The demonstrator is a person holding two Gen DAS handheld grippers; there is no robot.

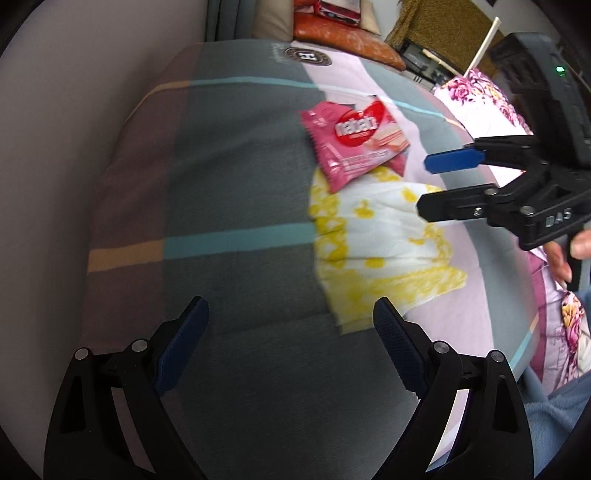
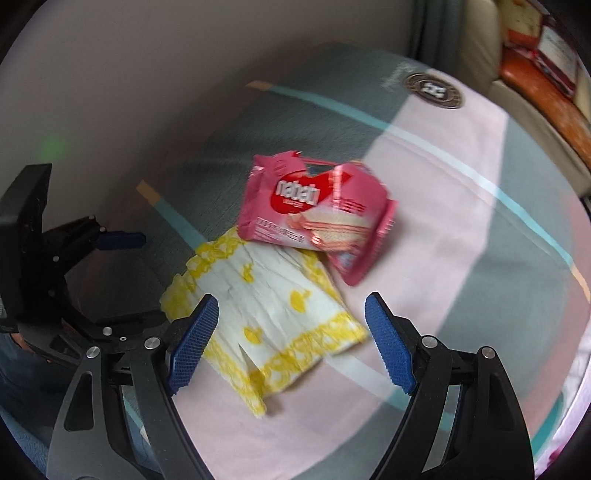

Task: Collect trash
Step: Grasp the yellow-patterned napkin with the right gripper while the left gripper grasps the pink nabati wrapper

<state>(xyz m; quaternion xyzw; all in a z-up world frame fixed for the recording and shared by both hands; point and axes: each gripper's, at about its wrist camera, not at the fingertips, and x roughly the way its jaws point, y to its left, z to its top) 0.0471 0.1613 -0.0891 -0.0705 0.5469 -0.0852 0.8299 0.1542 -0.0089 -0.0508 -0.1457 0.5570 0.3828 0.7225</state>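
A torn pink wafer wrapper [image 1: 352, 140] [image 2: 314, 214] lies on a striped bedspread [image 1: 240, 184] [image 2: 461, 221]. Its near edge rests on a crumpled white napkin with yellow print [image 1: 380, 243] [image 2: 273, 317]. My left gripper [image 1: 291, 310] is open above grey cloth, left of the napkin, with nothing between its fingers. My right gripper [image 2: 290, 306] hangs open just over the napkin's near part, apart from it. In the left wrist view the right gripper [image 1: 424, 184] comes in from the right, pointing at the napkin and wrapper. In the right wrist view the left gripper [image 2: 122, 240] shows at the left edge.
A pale wall [image 1: 74, 129] runs along the bed's far side. Orange and cream cushions [image 1: 343, 40] and a red packet [image 1: 340, 9] lie at the head of the bed. A floral cloth [image 1: 484, 99] lies at the right. A person's hand [image 1: 569, 254] holds the right gripper.
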